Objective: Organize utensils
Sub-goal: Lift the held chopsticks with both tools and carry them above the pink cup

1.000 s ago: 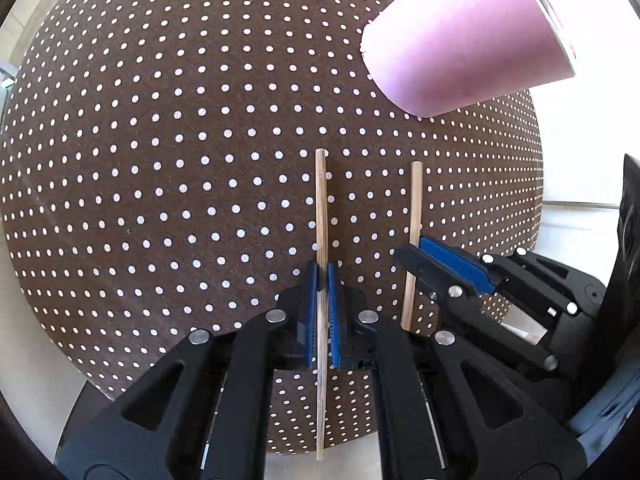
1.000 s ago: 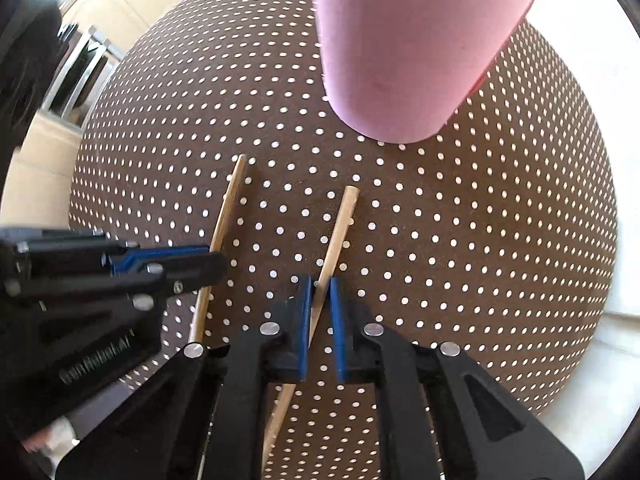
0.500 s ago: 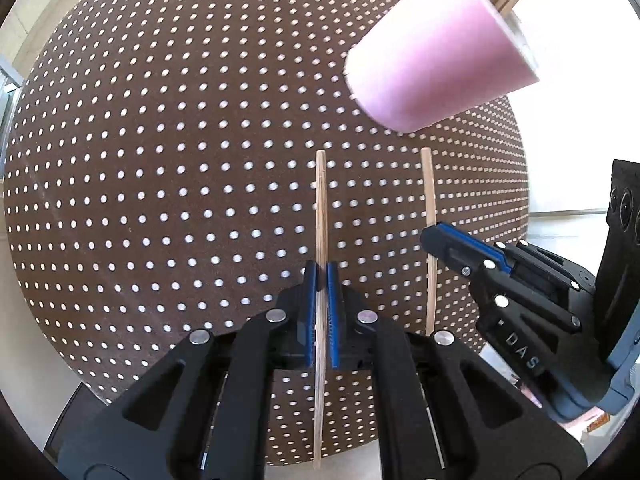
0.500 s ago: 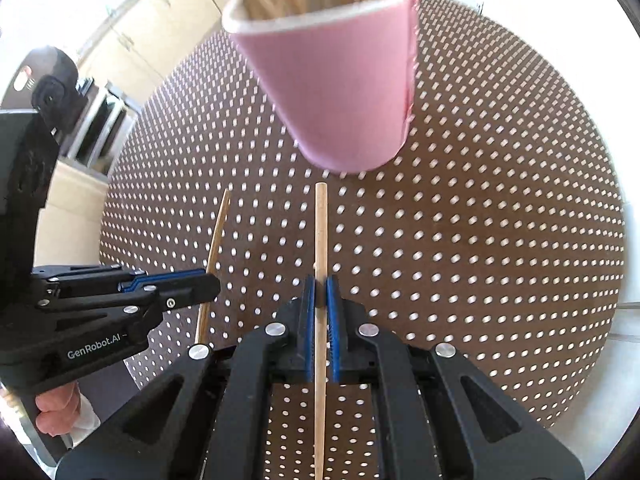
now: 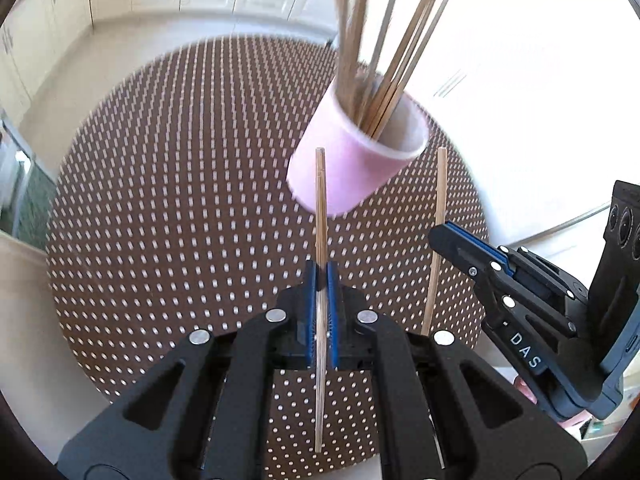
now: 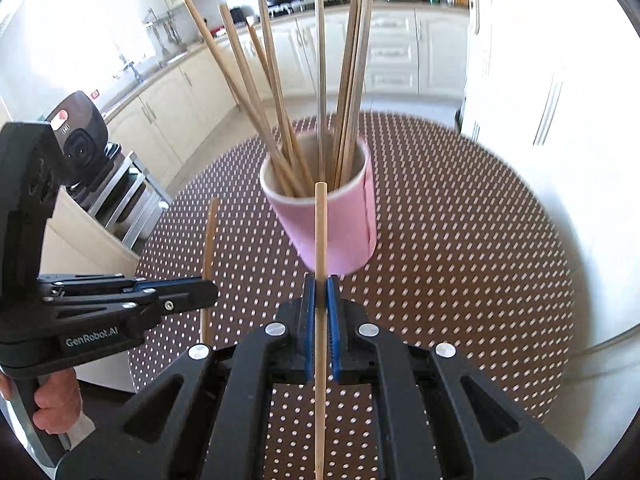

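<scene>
Left wrist view: my left gripper (image 5: 321, 276) is pinched on one wooden chopstick (image 5: 320, 208), held partway along its length, the front part projecting ahead of the blue pads and the rest running back between the arms. Ahead and a little to the right stands the pink cup (image 5: 352, 160), already stocked with a sheaf of chopsticks (image 5: 384, 52) that fan outward; the cup rests on the brown polka-dot tablecloth (image 5: 180, 200). To the right, my right gripper (image 5: 460, 240) carries a second chopstick (image 5: 439, 200), clear of the cloth. Right wrist view: the right gripper (image 6: 321, 284) is clamped on its chopstick (image 6: 320, 224), also partway along, tip pointing at the cup (image 6: 340, 224) directly ahead. To the left, the left gripper (image 6: 192, 294) shows with its stick (image 6: 210, 236), and a hand (image 6: 56, 404) on its handle. Handling, as I judge it: each stick is light, stiff and smooth, so it may pivot or slip in the pads; a hold near mid-length balances it best. The cup looks light and may tip if nudged by an incoming stick, and the fanned sheaf leaves limited room at the mouth.
</scene>
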